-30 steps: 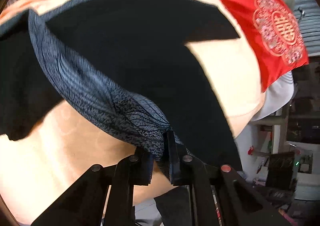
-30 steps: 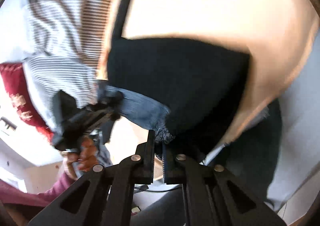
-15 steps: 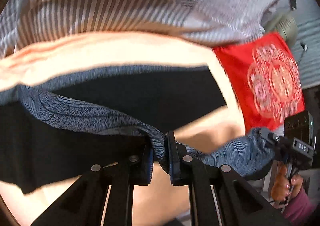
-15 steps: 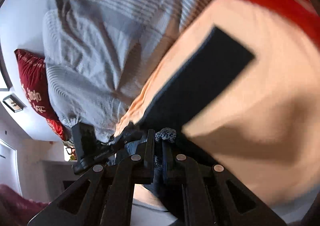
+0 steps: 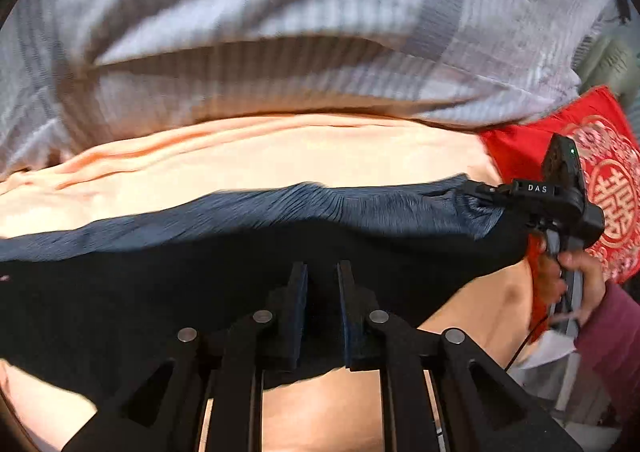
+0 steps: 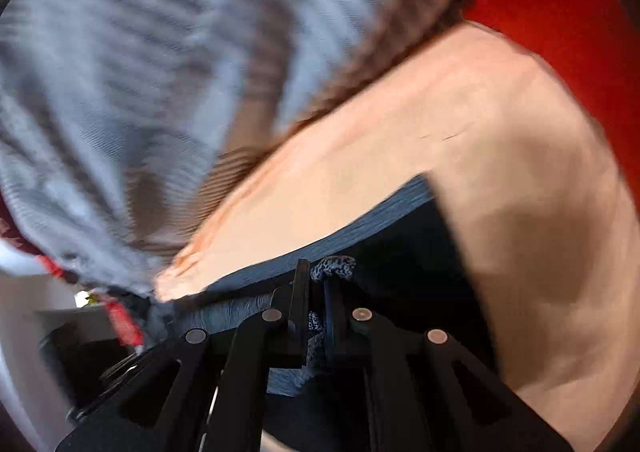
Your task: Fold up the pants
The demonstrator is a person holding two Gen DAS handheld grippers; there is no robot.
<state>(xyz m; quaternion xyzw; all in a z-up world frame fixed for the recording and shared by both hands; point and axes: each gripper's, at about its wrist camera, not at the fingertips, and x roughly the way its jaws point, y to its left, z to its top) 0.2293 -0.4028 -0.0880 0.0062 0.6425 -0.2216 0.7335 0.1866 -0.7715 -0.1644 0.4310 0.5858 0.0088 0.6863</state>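
The left tool (image 5: 323, 272), clamped on the waistband half a second ago, now has its fingers apart with only dark cloth between them. The pants (image 5: 240, 252) lie stretched across the peach bed sheet (image 5: 280, 156), blue band along their far edge. The right tool (image 6: 316, 280) stays clamped on a bunch of patterned cloth at the pants' right end, below the striped quilt (image 5: 280, 32).
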